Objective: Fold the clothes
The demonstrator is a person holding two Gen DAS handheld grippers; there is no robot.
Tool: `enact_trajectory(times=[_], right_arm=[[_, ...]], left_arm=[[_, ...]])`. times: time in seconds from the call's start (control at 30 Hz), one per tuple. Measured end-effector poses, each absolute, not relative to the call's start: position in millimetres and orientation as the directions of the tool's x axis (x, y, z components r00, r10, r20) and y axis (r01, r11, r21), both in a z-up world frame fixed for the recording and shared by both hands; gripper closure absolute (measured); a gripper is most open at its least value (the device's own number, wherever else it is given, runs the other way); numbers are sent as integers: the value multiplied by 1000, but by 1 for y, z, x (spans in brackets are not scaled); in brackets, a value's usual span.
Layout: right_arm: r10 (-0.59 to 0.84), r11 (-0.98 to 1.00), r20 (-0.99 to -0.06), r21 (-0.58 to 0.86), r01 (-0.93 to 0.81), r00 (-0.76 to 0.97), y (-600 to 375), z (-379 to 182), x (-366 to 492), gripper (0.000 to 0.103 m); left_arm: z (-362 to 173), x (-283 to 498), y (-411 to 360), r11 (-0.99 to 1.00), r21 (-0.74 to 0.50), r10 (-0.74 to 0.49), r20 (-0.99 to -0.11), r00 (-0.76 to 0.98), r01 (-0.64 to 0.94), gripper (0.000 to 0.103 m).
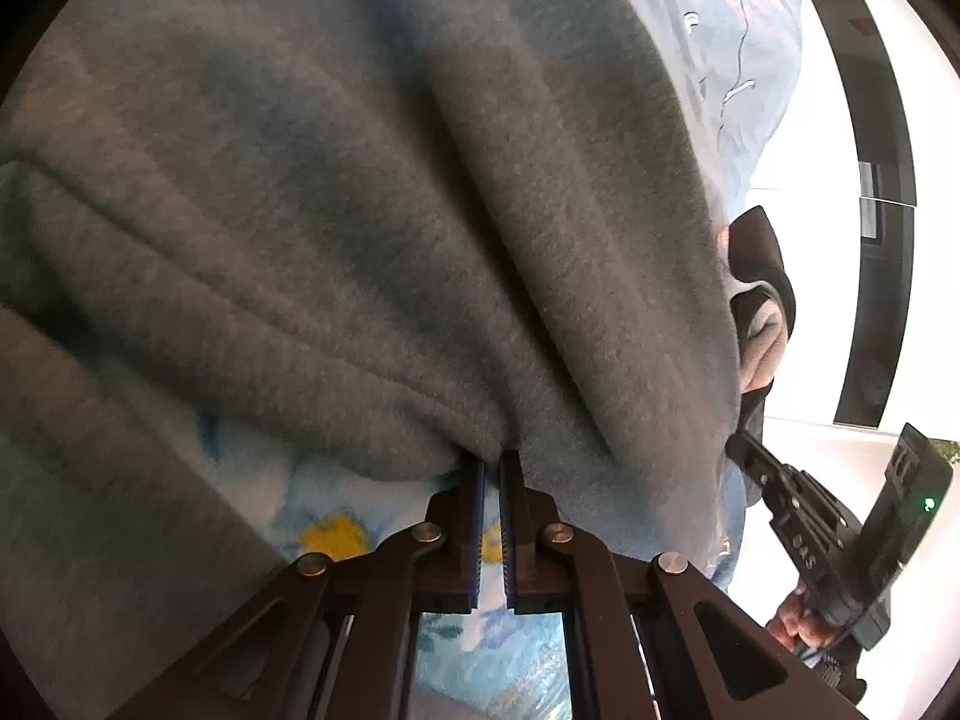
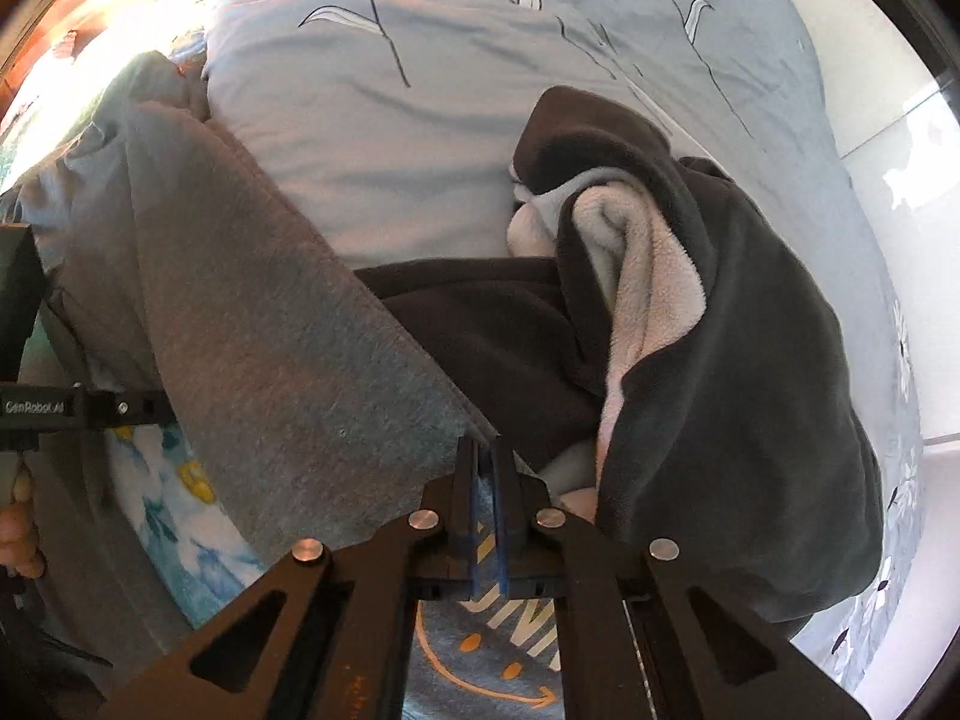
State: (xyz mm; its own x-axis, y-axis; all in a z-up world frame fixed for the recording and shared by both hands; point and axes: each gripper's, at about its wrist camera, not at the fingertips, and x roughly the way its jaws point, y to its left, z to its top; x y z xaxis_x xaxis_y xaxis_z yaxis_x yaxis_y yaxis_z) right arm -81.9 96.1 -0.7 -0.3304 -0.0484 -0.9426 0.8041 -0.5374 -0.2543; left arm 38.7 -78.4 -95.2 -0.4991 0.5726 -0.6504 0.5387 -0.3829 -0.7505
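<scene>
The grey sweatshirt (image 2: 252, 312) is clamped at its near edge by the left gripper (image 1: 492, 468) and the right gripper (image 2: 486, 450), draped unfolded over the bed (image 2: 420, 138), while the dark fleece garment (image 2: 720, 330) (crumpled at right) is judged untouched.

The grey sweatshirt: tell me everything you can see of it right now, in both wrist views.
The grey sweatshirt is soft heathered fleece, draped in loose folds over a blue floral blanket. A white and orange print shows on its front in the right wrist view. The left gripper is shut on a bunched fold; the right gripper is shut on a straight edge. That edge lies against a dark fleece-lined garment on the pale blue duvet.
</scene>
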Motion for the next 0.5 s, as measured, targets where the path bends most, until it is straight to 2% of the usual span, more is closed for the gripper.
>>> enact_trajectory(times=[0.17,0.37,0.5], right_arm=[[-28,-590,-922,-296,751,-385,104,7,-99,103],[-66,-608,-940,-228,761,-335,117,20,-108,103],[-31,-612,-935,-262,746,-355,129,21,-108,102]], left_arm=[[-92,45,-76,-378,-740,569,-660,-491,557,99],[-85,47,-67,-427,-725,560,-681,-471,541,99],[-81,43,-59,-458,-708,554,-700,-450,538,99]])
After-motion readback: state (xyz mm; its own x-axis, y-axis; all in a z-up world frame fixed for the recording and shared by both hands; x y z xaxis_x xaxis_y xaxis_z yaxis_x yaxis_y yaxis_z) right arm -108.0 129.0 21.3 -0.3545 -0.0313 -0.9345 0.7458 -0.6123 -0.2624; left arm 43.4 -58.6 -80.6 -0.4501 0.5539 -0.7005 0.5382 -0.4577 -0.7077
